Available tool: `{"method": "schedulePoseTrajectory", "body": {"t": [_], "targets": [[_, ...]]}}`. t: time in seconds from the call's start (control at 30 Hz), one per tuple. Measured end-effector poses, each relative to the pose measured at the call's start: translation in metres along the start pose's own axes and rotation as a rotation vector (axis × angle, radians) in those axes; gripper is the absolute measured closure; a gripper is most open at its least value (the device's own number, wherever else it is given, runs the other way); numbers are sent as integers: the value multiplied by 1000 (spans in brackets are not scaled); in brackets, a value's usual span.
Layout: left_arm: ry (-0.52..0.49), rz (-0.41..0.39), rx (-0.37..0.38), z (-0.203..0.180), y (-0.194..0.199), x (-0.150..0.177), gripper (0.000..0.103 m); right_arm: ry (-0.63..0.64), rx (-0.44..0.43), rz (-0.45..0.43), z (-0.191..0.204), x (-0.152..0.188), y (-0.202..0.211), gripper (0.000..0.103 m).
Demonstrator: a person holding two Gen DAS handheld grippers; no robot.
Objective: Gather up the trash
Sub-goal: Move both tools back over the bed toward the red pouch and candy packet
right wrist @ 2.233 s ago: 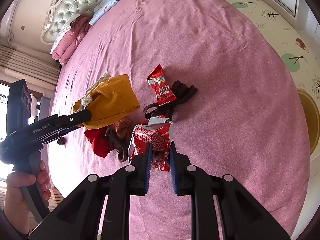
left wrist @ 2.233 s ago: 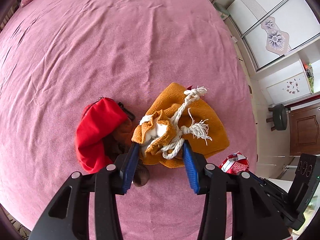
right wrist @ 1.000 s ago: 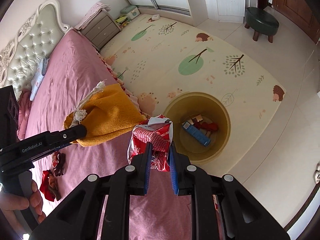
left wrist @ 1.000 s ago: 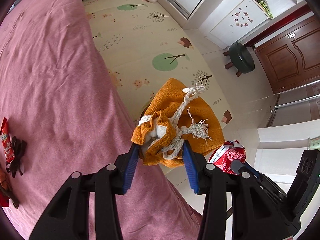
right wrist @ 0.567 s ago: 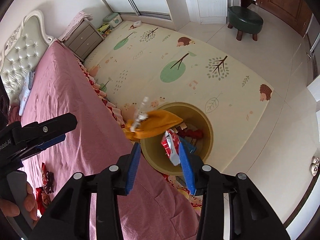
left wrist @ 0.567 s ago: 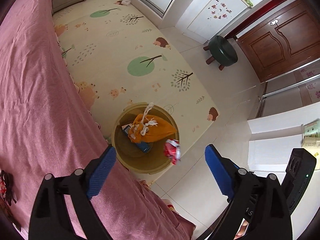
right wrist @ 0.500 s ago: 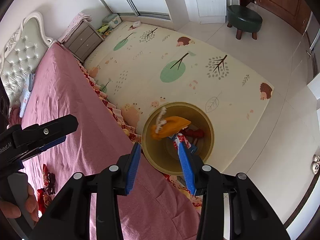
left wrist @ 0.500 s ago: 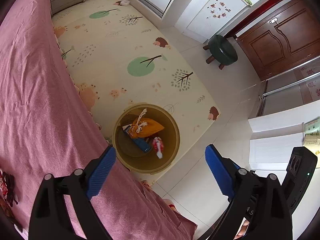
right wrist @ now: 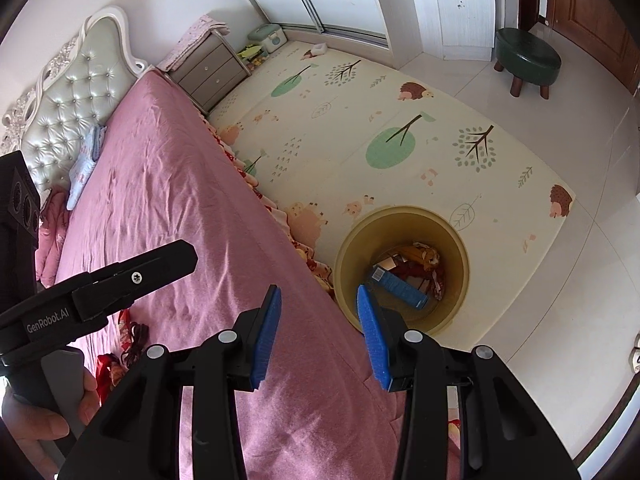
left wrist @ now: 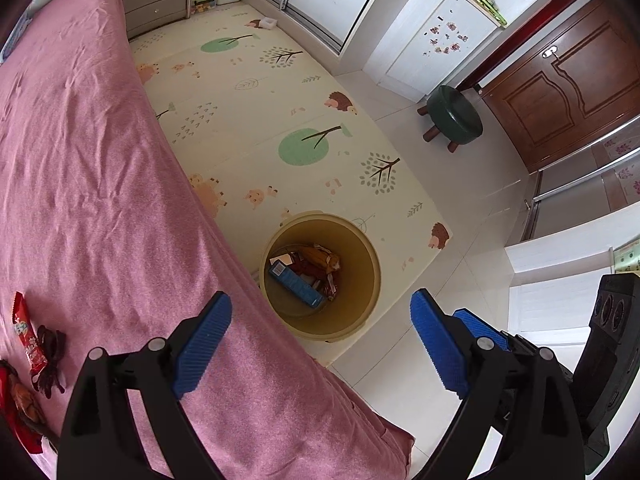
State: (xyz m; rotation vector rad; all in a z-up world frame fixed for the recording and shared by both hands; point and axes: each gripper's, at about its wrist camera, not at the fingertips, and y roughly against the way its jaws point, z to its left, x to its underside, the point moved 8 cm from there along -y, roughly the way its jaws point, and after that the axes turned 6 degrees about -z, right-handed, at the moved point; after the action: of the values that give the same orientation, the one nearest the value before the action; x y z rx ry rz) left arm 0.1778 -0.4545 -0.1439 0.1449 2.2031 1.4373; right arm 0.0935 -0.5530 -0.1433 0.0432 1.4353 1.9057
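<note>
A round yellow bin [left wrist: 360,312] stands on the floor beside the bed and also shows in the right wrist view [right wrist: 460,248]. Inside lie the orange drawstring pouch [left wrist: 322,258], a blue box [left wrist: 296,284] and a red wrapper [left wrist: 331,282]. My left gripper [left wrist: 320,332] is wide open and empty, high above the bin. My right gripper [right wrist: 318,332] is open and empty above the bed edge next to the bin. On the pink bed [left wrist: 80,160] lie a red candy wrapper [left wrist: 26,336], a dark tangled thing [left wrist: 50,356] and red cloth [left wrist: 16,412].
A play mat [left wrist: 280,120] covers the floor by the bed. A green stool [left wrist: 454,120] stands near a brown door [left wrist: 560,92]. A nightstand [right wrist: 210,68] and white wardrobes [left wrist: 400,20] line the far wall. The left tool [right wrist: 100,284] crosses the right wrist view.
Both grippers opened above the bin; the orange pouch and the red wrapper fell in and now lie at the bottom. Both tools have tilted slightly.
</note>
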Motion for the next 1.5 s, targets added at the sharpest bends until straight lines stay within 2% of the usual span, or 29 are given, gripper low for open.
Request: {"method": "schedulePoseTrajectory", "body": {"t": [0.33,0.63,0.93,1.27,1.5], "targets": [[108,-54,-65,77,68,37,12,137,-97,60,95,37,2,64],[238,-87,-166,172,124,93,11,295,-203,173,196,97,-12,64],[402,-119,-266,270,172,144,11,445,-271,264,283,151,-30,64],[537,-158,-316,347,202,169,10,549,-287,328,342,183,-57,64],[623,-138,-367,400,204,193,8,596,-280,351,368,190,-78,63]]}}
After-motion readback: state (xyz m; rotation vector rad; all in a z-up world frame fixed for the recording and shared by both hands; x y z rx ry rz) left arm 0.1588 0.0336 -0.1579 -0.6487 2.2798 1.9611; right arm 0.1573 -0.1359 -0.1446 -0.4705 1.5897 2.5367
